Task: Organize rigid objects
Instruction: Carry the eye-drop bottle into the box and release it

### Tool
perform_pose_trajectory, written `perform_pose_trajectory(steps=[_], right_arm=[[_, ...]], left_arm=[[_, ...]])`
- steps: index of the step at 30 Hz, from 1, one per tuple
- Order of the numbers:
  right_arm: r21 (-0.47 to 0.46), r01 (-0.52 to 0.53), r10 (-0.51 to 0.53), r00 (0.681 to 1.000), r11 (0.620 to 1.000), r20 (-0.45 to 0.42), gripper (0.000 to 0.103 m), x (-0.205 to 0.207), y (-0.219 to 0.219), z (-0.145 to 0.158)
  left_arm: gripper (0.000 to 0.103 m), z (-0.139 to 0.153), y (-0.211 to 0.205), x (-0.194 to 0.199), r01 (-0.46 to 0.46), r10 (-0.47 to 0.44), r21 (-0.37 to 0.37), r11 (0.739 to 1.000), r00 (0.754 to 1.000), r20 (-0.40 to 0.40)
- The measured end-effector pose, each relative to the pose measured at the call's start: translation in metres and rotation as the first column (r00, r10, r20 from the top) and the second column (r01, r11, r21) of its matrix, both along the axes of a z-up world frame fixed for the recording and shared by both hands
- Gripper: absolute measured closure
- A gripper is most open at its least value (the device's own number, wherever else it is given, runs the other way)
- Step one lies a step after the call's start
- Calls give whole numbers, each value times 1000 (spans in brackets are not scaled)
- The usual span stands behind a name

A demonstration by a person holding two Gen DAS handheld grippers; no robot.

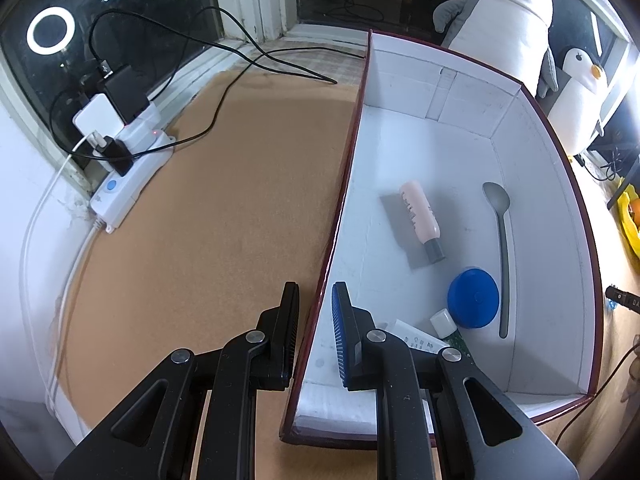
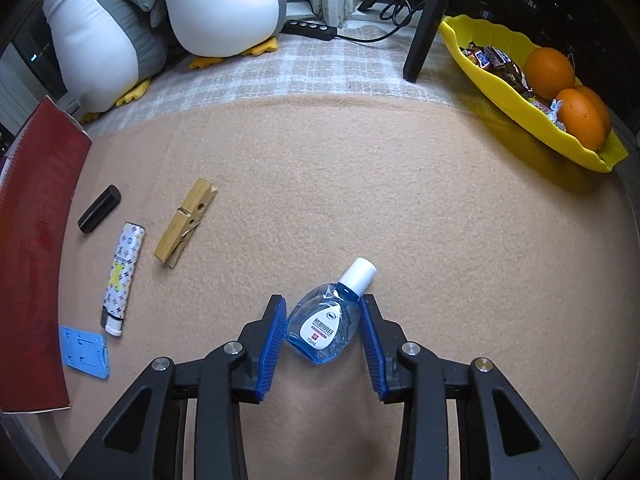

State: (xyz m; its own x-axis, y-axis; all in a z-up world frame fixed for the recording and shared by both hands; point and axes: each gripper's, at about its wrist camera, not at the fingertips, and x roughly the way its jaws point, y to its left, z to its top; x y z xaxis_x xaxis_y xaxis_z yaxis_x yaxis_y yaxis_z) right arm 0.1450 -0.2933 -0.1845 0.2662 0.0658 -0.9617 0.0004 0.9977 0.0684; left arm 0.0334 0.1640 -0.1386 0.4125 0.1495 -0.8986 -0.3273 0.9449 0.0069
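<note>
- Blue ribbed pads of the right hand-held gripper (image 2: 323, 334) sit on either side of the eye-drop bottle (image 2: 326, 322), partly spread; the left pad touches the bottle's side and the right pad sits against or just beside it, so a firm pinch cannot be told
- Eye-drop bottle is clear blue plastic with a white label and a white cap, lying flat on the tan felt surface (image 2: 360, 184), cap pointing far and slightly right
- Left hand-held gripper (image 1: 316, 336) is nearly pressed together and pinches the left wall of the box (image 1: 344, 184), one finger outside and one inside
- Box is white inside with dark red edges; in it lie a pink bottle (image 1: 420, 216) on a grey card (image 1: 394, 216), a grey spoon (image 1: 502, 240), a blue round lid (image 1: 474, 298) and a white-capped tube (image 1: 424, 336) at the near end
- On the surface left of the right hand-held gripper, well apart from the eye-drop bottle, lie a wooden clothespin (image 2: 186, 222), a patterned tube (image 2: 122, 278), a black cylinder (image 2: 99, 209) and a blue card holder (image 2: 84, 352)
- Far right stands a yellow tray (image 2: 496, 92) with oranges (image 2: 582, 118) and sweets; plush penguins (image 2: 216, 4) sit far left
</note>
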Motion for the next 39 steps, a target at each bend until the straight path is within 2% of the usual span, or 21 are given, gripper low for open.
perform_pose_trajectory(steps=[9,18,26,39], right_arm=[[17,-96,94,990,995,109,69,-6,40,54],[57,-263,246,946,963,211,69,-26,113,105],[75,-393,364,898,917,248,69,-51,176,124],[66,-529,500,830,846,249,69,-75,254,125]], left_arm=[[88,0,3,-7,-4,5,-18,1000,1000,18],[88,4,7,-15,-1,2,-35,999,999,44],[89,6,11,-21,1,3,-51,999,998,65],[91,6,13,-24,18,-12,-70,997,996,89]])
